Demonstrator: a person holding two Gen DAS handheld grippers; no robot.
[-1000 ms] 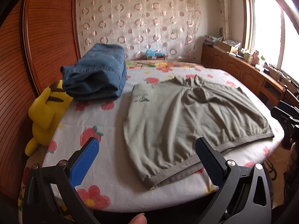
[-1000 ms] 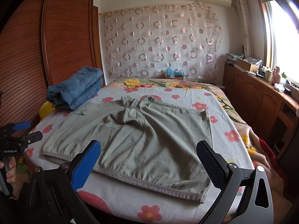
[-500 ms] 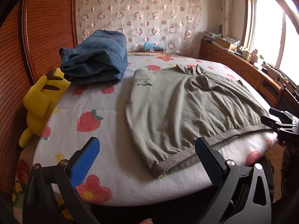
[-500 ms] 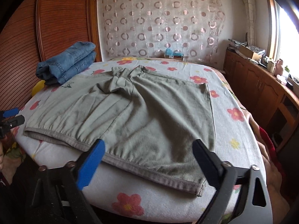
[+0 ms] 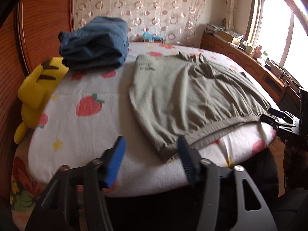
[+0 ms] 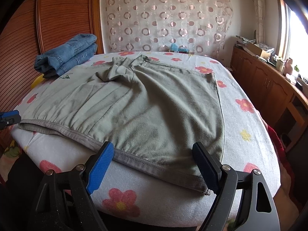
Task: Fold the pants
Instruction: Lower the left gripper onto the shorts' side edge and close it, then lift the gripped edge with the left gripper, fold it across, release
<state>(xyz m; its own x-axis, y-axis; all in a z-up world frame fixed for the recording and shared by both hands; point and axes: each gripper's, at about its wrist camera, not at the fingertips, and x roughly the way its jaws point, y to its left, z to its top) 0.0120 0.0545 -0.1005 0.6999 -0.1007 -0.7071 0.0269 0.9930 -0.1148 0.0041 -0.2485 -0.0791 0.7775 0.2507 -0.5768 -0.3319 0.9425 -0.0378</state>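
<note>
We see the olive-grey cotton pants [image 6: 146,104] spread flat on the bed [image 6: 248,134], whose white cover is printed with red flowers and strawberries; their elastic waistband runs along the bed's near edge, and the legs reach away toward twelve o'clock. In the left wrist view, the left tool [image 5: 151,150] hangs over the near edge at six o'clock. Its blue-padded jaws are closing, and only bare bed cover shows between them. The waistband's near corner lies just beside the right-hand jaw, at about one o'clock from the tool; we cannot tell whether they touch. In the right wrist view, the right tool [image 6: 154,156] stands with its jaws set wide apart, straddling the other end of the waistband. The waistband passes between the pads, which do not press on it. The pants' corner with its loose drawstring end lies by the right-hand jaw at about five o'clock. A folded stack of blue denim jeans [image 5: 96,44] rests at the far left of the bed, about eleven o'clock from the pants, well apart from both tools. A yellow plush toy [image 5: 36,90] is wedged between the bed's left edge and the brown wooden wardrobe [image 6: 63,19], at nine o'clock.
</note>
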